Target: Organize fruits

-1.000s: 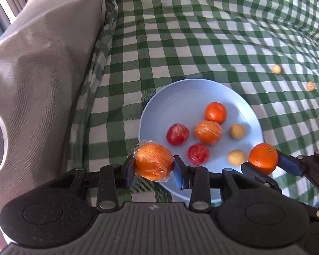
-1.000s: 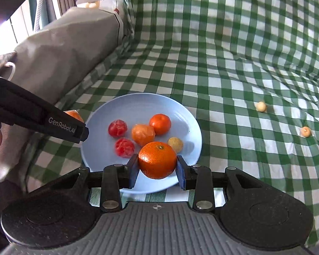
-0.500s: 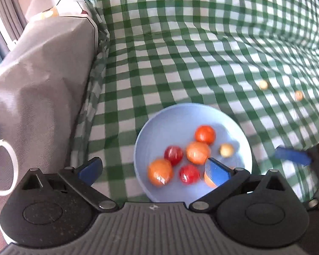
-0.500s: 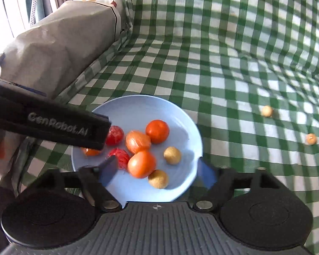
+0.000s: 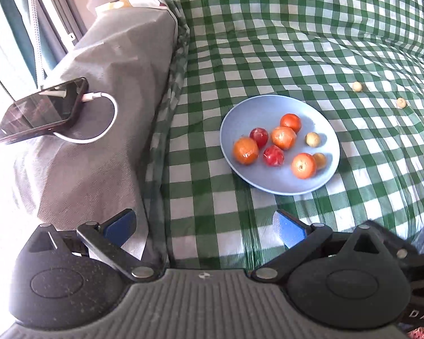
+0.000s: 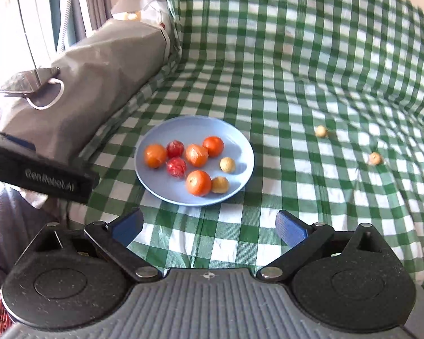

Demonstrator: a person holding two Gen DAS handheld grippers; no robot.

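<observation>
Both grippers, left gripper (image 5: 203, 227) and right gripper (image 6: 209, 226), have just been opening, fingers wide, nothing between; next grab the 2 small fruits, one (image 6: 321, 131) and the other (image 6: 375, 158), at 2 o'clock of the plate (image 6: 169, 192); approach slow, they roll.

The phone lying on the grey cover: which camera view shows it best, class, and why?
The left wrist view. There the phone lies whole, its dark screen and plugged-in white cable clear. In the right wrist view it is small, glare-washed and edge-on near the left border.

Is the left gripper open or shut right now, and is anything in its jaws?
Open and empty: the left gripper has just been opening, its jaws wide apart over bare checked cloth, short of the blue plate.
</observation>
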